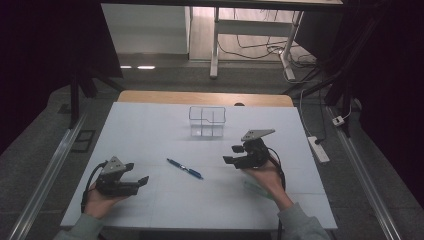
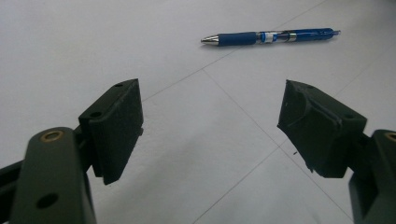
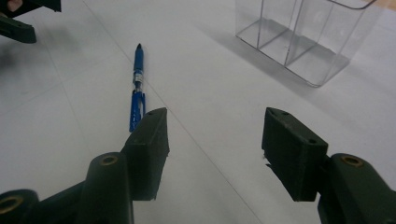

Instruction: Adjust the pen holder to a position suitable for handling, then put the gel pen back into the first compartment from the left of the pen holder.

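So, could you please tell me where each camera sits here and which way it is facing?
High view: above the person's side, looking forward and down on the table; both forearms, left gripper and right gripper show.
Left gripper view: rides on the left gripper, looking along its open jaws at the blue pen.
Right gripper view: rides on the right gripper, open jaws toward the pen and the clear organizer.
Shared: all three show the pen.

No text, label, brand, number or sign can be read in these pictures. The blue pen [image 2: 271, 36], which lies on the table ahead of the left gripper's fingers [image 2: 116, 126], has a pale band on its barrel, but it is too small to read.
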The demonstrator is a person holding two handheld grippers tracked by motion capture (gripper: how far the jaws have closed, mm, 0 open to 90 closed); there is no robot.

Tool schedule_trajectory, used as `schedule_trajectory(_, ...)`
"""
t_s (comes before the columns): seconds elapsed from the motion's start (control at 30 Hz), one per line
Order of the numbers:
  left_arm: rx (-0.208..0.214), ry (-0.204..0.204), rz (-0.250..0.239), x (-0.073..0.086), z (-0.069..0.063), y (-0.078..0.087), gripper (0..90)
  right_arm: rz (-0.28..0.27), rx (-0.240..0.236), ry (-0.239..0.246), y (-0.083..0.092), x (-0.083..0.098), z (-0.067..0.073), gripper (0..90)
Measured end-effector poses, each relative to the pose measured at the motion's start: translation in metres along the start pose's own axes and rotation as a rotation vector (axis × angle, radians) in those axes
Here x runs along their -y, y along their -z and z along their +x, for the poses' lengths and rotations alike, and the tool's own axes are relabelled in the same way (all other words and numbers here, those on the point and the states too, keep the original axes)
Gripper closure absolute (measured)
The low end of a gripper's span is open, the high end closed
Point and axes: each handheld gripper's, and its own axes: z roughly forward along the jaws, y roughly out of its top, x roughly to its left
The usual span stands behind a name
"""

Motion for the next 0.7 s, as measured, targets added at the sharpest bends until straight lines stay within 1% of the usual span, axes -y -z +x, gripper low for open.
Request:
schedule_trajectory(0.3,-0.002,-0.002,-0.001,0.000,-0.001,0.001,21.6,0.024,-0.031,0.028,-0.014,-0.007,0.011,41.1)
schedule_trajectory(0.43,0.000,0.005,-0.004,0.000,0.000,0.001,21.6,0.039,-0.040,0.047,-0.021,-0.012,0.017,41.0)
schedule_trajectory(0.6,0.000,0.000,0.001,0.000,0.000,0.000,21.6,0.051,-0.058,0.057,-0.028,-0.017,0.022,41.0)
schedule_trajectory(0.7,0.003,-0.003,0.003,0.000,-0.001,0.000,21.6,0.045,-0.069,0.063,-0.032,-0.021,0.024,41.1)
